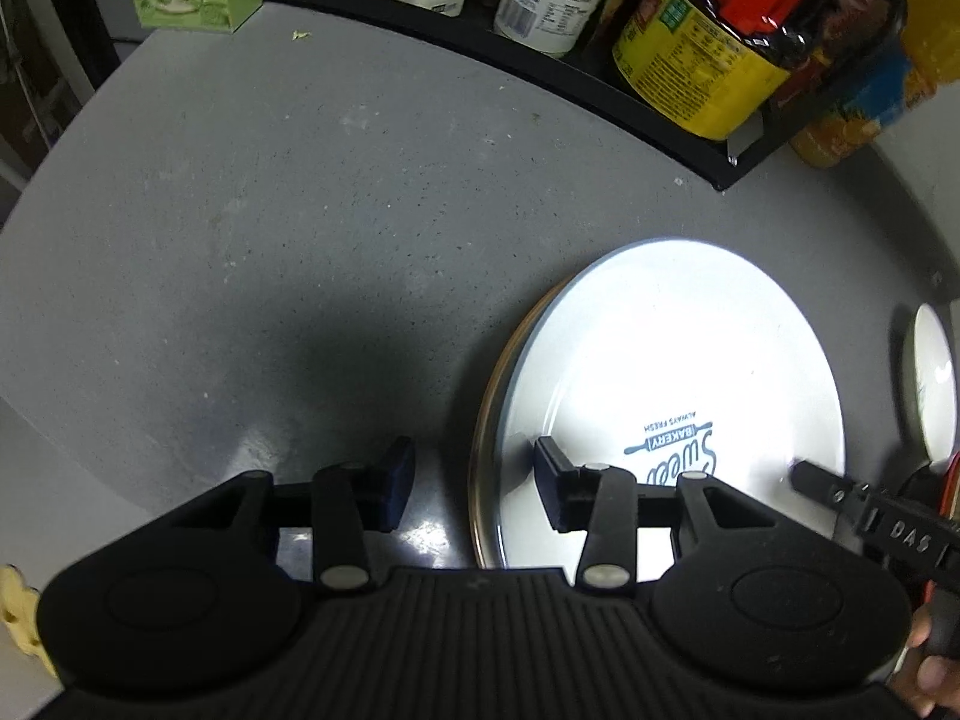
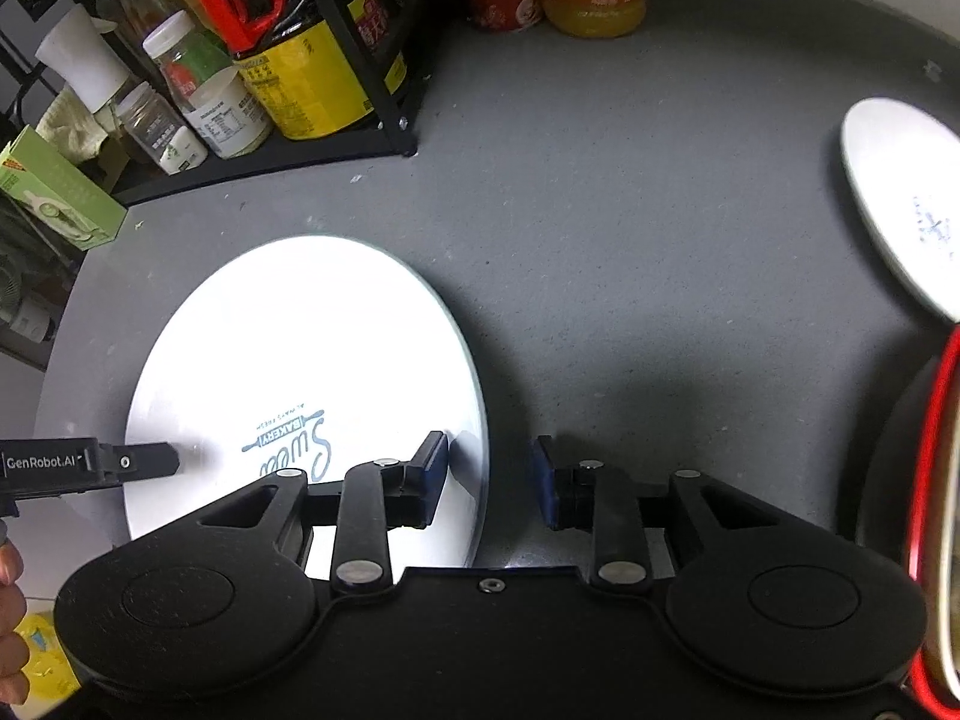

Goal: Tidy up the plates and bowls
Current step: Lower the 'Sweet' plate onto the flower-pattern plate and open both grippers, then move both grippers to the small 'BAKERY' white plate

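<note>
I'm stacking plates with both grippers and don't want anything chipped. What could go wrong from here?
1. The white bakery plate sits off-centre on a brown-rimmed plate beneath; a nudge might slide it.
2. Both the left gripper and the right gripper straddle its rim, open; closing unevenly may tip it.

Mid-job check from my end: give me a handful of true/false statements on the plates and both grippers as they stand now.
1. The big white plate lies on top of another plate with a brown rim. True.
2. The left gripper is clamped shut on the big plate's rim. False: its jaws stand open, straddling the rim, pads apart.
3. The right gripper has its jaws open across the plate's opposite edge. True.
4. The big plate is blank. False: it bears a printed bakery logo.
5. A smaller white plate lies apart on the grey counter. True.
</note>
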Motion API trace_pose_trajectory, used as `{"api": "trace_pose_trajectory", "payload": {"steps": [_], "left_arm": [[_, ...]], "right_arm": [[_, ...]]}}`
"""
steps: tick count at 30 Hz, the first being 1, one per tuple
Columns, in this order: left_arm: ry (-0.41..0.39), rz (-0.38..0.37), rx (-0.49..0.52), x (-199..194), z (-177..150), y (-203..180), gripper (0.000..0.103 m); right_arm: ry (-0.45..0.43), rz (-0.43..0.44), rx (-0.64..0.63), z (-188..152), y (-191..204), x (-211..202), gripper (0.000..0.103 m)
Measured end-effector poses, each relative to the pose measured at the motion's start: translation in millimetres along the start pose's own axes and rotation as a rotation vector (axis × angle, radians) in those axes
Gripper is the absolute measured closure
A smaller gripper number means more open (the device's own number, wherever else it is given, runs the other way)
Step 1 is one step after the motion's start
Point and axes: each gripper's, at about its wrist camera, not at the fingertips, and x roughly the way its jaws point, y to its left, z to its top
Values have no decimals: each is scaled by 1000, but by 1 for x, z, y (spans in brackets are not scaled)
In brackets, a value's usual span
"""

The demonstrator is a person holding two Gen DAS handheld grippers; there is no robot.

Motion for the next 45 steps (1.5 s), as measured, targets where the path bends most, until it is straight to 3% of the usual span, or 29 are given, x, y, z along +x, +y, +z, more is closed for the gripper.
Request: {"api": "trace_pose_trajectory", "payload": {"steps": [1,6,10,12,15,20,30,34,45], "left_arm": [[-2,9,3,0,1,-3,60],[-8,3,1,-12,7,-7,56],[-33,-10,26,-26,11,-18,46],[-51,-28,41,-35,13,-24,40],[-83,-46,65,-50,14,-34,33],[-121,-104,126,-66,15,-58,27],[-135,-202,217,-80,10,-111,26],[-149,-209,258,-81,12,-135,26],[-146,-220,251,-71,24,-201,26]], "right_arm": [[-5,2,-3,1,0,-3,67],[-48,-2,-1,4,-3,-23,40],[-98,23,42,5,-10,-43,27],[-136,36,44,6,-11,-53,12],[-176,30,57,3,-12,-71,7],[-246,16,110,-2,-19,-104,3],[-350,-74,149,-10,-48,-149,0],[-369,-78,200,-4,-74,-158,0],[-376,-69,251,25,-148,-167,0]]}}
